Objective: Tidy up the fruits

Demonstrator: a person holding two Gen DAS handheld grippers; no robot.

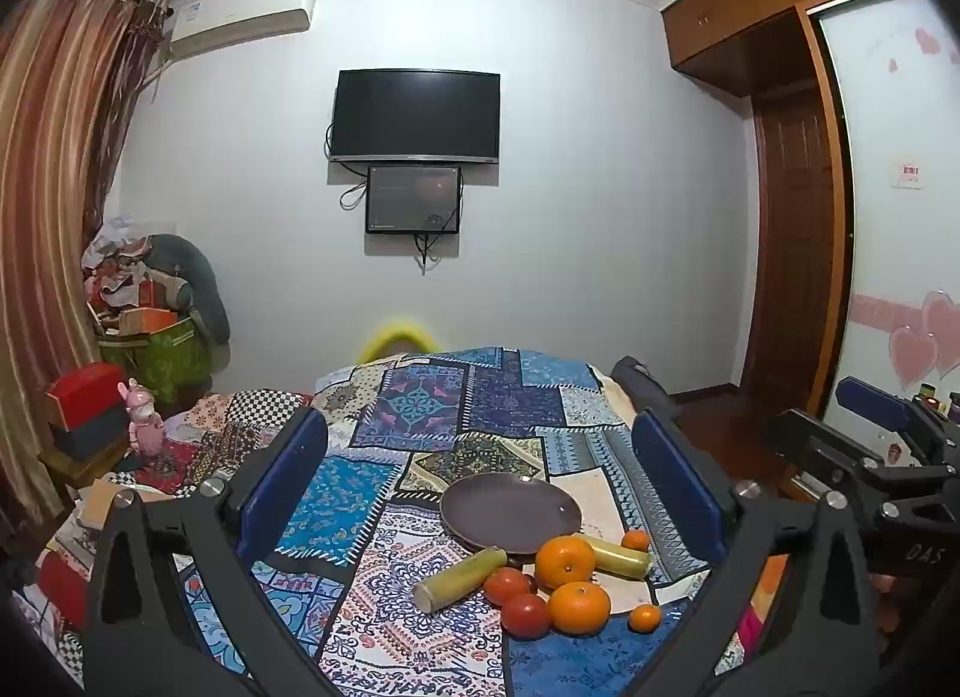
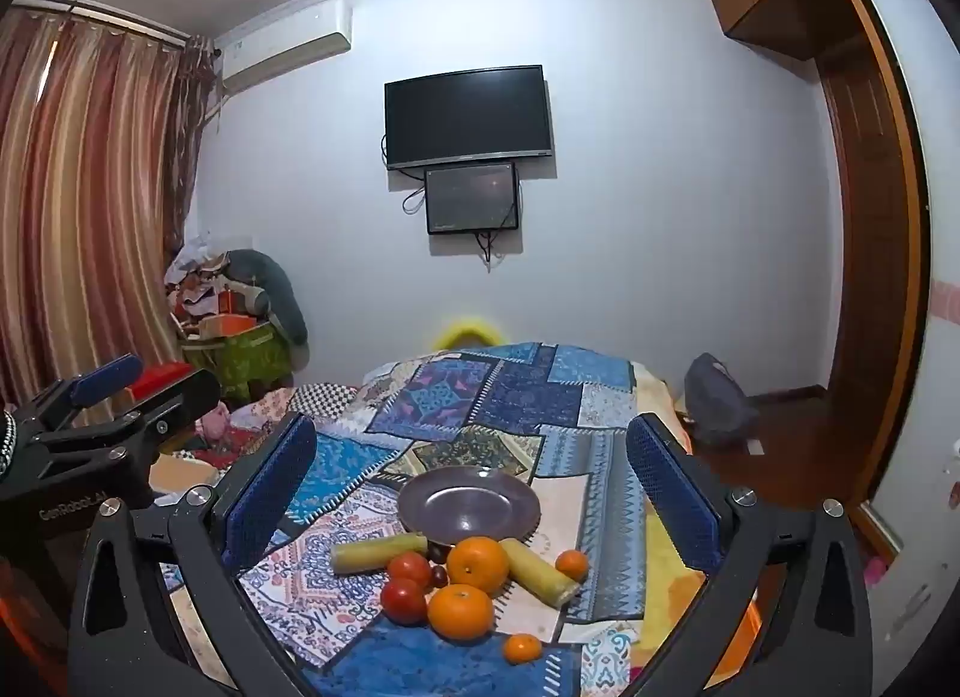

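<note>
A dark purple plate [image 1: 510,508] [image 2: 468,502] lies on the patchwork cloth. Just in front of it sit two large oranges [image 1: 564,562] [image 2: 477,564], two small oranges [image 1: 645,618] [image 2: 521,649], two red tomatoes [image 1: 526,615] [image 2: 403,601] and two yellow-green cane sticks [image 1: 459,580] [image 2: 378,553]. A dark small fruit [image 2: 440,576] lies between them. My left gripper [image 1: 480,487] is open and empty, above and behind the fruit. My right gripper [image 2: 474,487] is open and empty, likewise. Each shows at the other view's edge.
The patchwork cloth [image 1: 420,415] covers a bed that runs toward a wall with a TV [image 1: 416,116]. Clutter, boxes and a pink toy [image 1: 144,421] stand at the left. A wooden wardrobe and door [image 1: 792,253] are at the right.
</note>
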